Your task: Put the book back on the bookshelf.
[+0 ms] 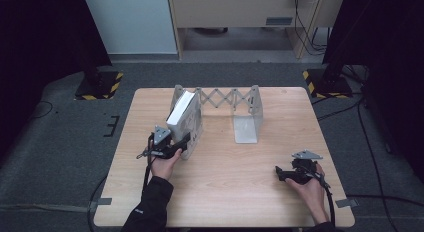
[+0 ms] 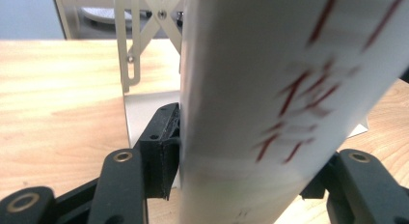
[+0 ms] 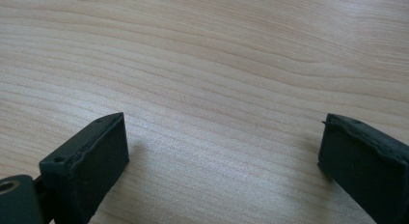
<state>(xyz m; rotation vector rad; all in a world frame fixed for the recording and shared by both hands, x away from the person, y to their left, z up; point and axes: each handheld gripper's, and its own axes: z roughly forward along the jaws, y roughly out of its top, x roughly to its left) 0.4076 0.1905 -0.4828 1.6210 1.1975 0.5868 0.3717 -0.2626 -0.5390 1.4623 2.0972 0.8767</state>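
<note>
Book (image 1: 181, 112) gripped by left tongs (image 1: 181, 142), leant in rack (image 1: 248, 123) | seating judged unfinished | right tongs (image 1: 278, 173) parted, empty, on surface (image 1: 225, 182)

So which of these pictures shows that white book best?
The high view: the white book appears whole, leaning against the metal rack's left end, with the left gripper shut on it. The left gripper view gives a blurred close-up of its spine with red lettering. The right gripper view looks at bare table.

Wooden table (image 1: 250, 157) — grey carpet (image 1: 60, 142) around
</note>
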